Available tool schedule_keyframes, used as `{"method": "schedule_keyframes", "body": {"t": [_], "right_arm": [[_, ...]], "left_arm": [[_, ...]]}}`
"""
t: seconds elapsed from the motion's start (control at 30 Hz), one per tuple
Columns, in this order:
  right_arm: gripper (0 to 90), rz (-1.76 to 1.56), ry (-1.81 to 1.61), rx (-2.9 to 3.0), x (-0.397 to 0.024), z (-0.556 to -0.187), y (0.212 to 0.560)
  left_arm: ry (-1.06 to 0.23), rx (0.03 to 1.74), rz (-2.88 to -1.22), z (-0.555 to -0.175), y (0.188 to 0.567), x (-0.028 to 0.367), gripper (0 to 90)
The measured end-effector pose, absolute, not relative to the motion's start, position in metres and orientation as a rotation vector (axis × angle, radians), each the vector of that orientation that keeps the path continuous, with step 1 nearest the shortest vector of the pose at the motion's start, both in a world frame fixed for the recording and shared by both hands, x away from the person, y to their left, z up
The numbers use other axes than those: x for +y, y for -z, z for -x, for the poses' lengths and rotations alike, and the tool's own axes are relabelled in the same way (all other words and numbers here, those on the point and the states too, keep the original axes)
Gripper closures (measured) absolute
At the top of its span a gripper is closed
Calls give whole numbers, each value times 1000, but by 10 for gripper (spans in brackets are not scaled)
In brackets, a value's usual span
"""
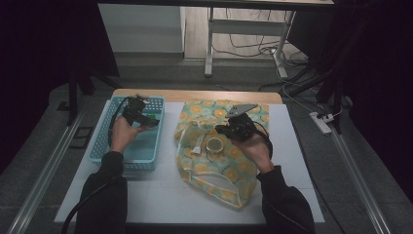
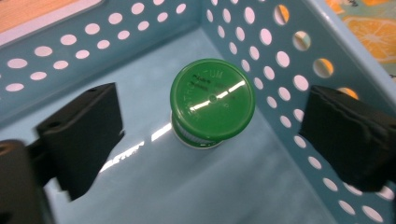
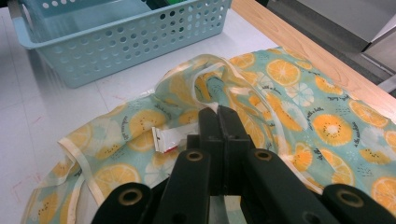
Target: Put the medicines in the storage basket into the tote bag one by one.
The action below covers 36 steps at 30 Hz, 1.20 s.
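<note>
Green-capped bottle [image 2: 212, 103] is standing upright in the basket [image 2: 299, 65], directly between my left gripper's [image 2: 212, 140] jaws, which are gaping wide and touching nothing. My right gripper [image 3: 218, 122] is pinching the bag's [image 3: 299, 98] edge, jaws fully closed.

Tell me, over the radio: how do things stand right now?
Left gripper open over green-capped bottle in basket. Right gripper shut on bag. Nothing blocking.
</note>
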State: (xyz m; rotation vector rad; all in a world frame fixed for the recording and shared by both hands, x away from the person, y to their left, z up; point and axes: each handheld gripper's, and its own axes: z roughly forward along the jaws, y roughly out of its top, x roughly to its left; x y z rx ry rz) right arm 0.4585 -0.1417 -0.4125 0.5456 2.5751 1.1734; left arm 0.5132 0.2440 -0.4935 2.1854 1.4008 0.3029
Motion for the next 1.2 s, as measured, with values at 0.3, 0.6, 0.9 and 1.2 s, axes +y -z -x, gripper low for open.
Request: {"method": "schedule_keyframes", "body": {"t": [0.3, 0.6, 0.9, 1.2], "right_arm": [[900, -546, -1175, 2575, -142, -459, 412], [900, -545, -1176, 2573, -143, -458, 412], [900, -545, -1183, 2567, -143, -458, 411], [900, -554, -1189, 2564, -142, -458, 410]], "left_arm": [[-260, 1427, -2151, -519, 495, 244, 329], [-259, 1439, -2152, -519, 493, 243, 513], [-254, 1468, -2130, -514, 484, 245, 518], [-264, 1443, -2119, -504, 465, 247, 519]]}}
